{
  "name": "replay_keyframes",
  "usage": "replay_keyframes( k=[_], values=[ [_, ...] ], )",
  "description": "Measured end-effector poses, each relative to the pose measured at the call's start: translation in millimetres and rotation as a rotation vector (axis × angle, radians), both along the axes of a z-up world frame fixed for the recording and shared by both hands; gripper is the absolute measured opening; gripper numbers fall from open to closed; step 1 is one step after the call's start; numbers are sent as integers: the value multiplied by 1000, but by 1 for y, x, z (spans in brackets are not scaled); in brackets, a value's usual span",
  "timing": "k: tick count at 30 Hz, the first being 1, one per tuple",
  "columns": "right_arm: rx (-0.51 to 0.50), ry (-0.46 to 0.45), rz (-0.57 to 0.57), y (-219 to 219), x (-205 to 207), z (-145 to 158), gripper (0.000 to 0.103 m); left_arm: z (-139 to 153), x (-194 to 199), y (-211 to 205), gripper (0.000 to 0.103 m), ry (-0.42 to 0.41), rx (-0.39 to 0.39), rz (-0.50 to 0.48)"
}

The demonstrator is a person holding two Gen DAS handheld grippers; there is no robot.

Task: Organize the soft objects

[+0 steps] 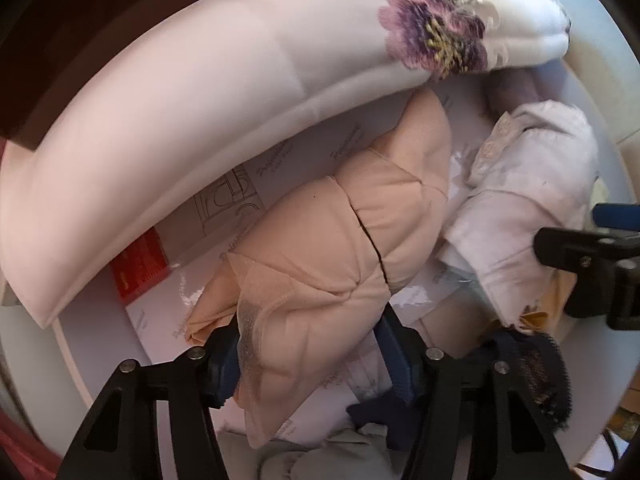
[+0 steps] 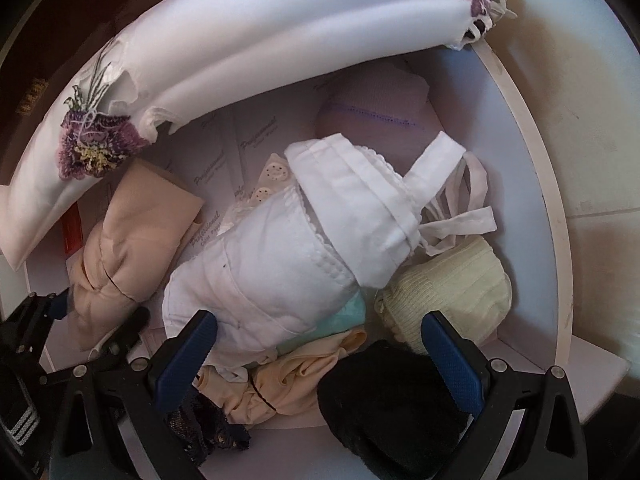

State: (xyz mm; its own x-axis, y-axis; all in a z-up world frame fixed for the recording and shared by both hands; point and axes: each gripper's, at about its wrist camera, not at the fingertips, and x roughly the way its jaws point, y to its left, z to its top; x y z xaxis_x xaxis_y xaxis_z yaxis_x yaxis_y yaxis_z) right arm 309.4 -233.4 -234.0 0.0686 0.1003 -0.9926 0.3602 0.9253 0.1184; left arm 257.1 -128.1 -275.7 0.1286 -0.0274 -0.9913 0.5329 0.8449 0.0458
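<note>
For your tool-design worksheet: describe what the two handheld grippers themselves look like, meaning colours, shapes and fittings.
Both match. The left gripper and right gripper have glossy black angular frames with triangular cut-outs, joined by round silver pins. Their fingers carry flat blue pads with a fine ribbed or dotted texture. No cables, sleeves or printed markings can be made out.

Looking down into a white drawer (image 2: 532, 184) lined with printed paper; the right gripper (image 2: 320, 356), black with blue ridged pads, stands wide open above the clothes; between its fingers lie a rolled white cotton garment with long ties (image 2: 280, 264) and, nearer, a black knitted bundle (image 2: 384, 408); a cream ribbed knit roll (image 2: 452, 292) sits just right of the white roll; a peach fabric bundle (image 2: 132, 240) lies to the left, where the left gripper (image 2: 92, 320) closes around its near end; a long folded white cloth embroidered with purple flowers (image 2: 280, 48) arches across the back.
</note>
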Motion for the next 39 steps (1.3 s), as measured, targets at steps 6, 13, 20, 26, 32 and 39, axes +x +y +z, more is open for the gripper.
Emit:
replay_keyframes(
  k=[6,13,20,26,32,39],
  values=[
    [-5,-3,7,6,-3,2,103,8,7,12,34,60,-80,50],
    [-6,-5,14,1,-4,7,103,39,6,34,31,123,-177,161],
    [-16,-3,35,6,-4,2,103,73,-10,65,29,172,-282,295],
    [-28,0,58,15,-4,1,103,114,-28,94,29,149,-448,424],
    [-35,5,79,23,-5,-1,103,140,-20,104,29,80,-588,517],
    [-37,9,92,37,-3,-3,103,164,3,116,29,25,-644,579]
  ],
)
